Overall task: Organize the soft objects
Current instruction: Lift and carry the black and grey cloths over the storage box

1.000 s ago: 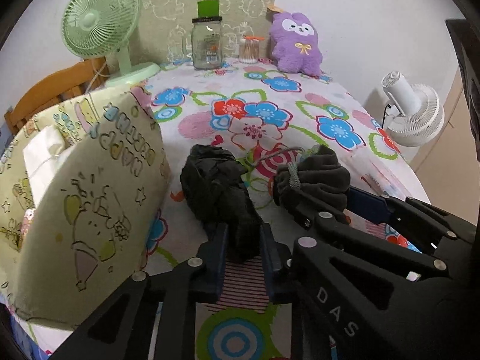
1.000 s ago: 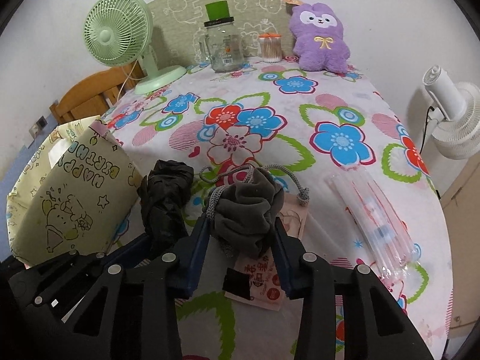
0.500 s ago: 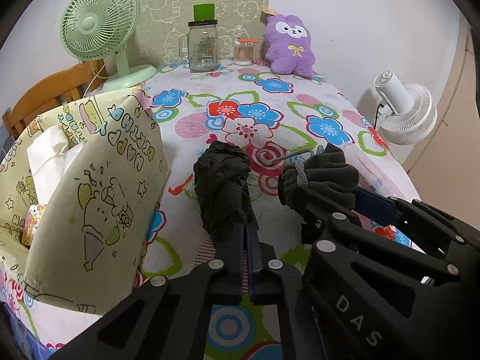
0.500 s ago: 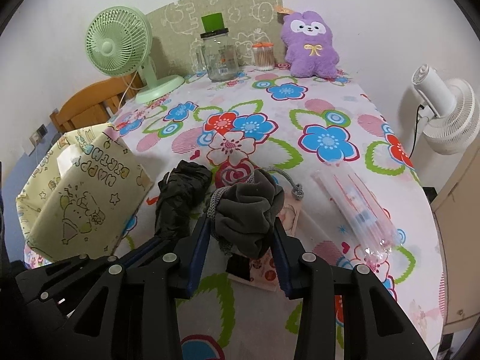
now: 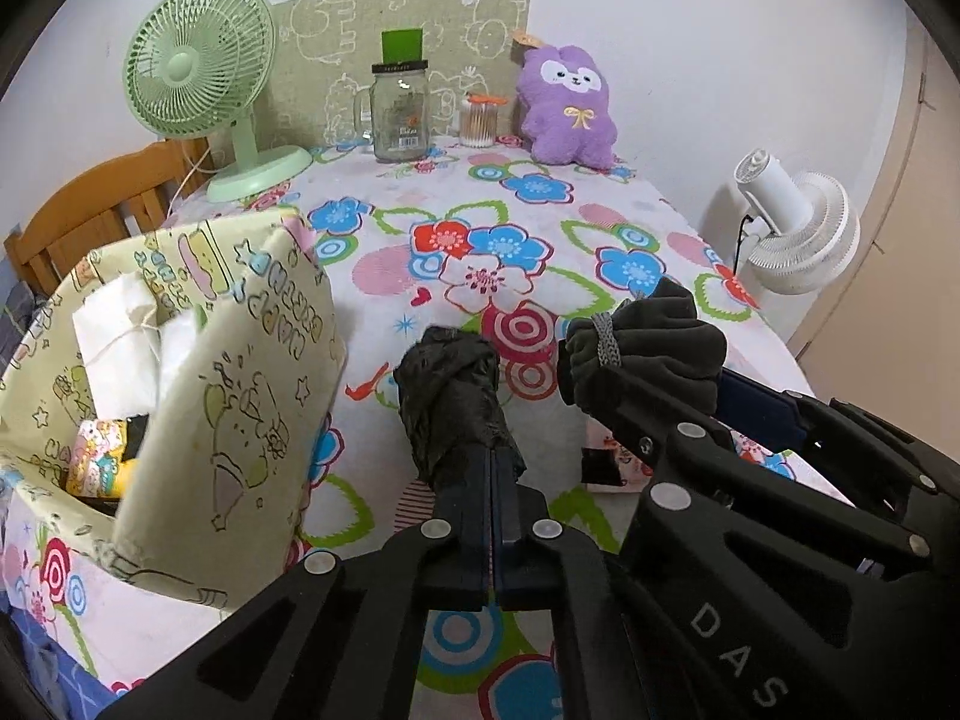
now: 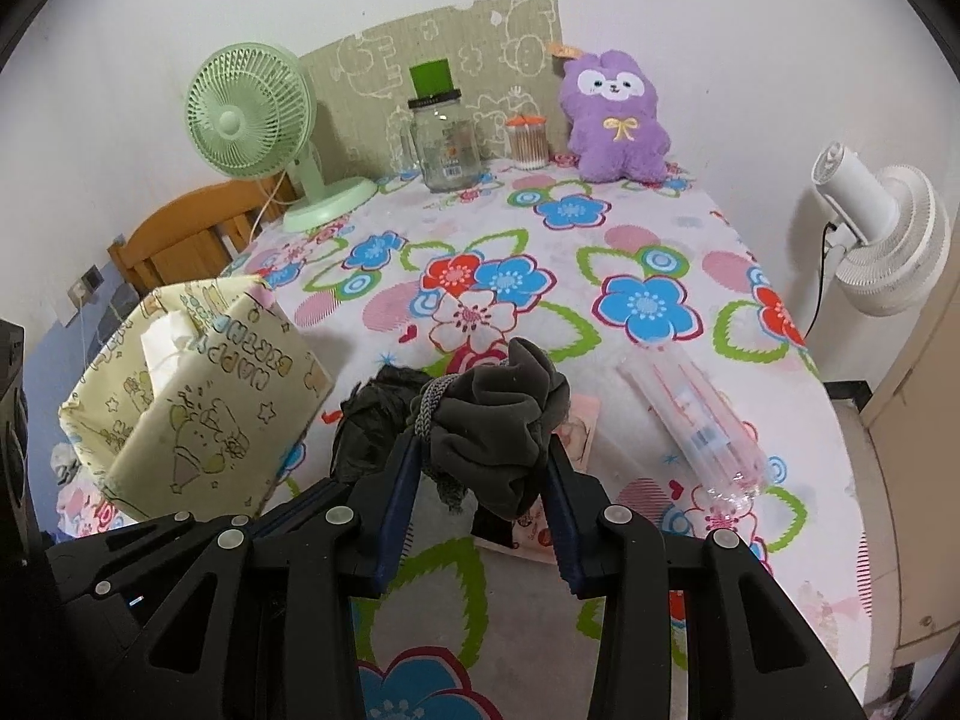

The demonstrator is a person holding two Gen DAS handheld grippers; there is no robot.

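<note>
Left tongs pinch black bag, right tongs grey pouch (clear tube right-view only).

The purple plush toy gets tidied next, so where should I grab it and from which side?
Probably pinch the purple plush toy across its head, coming from the front and above: it sits upright with the patterned board close behind.
</note>
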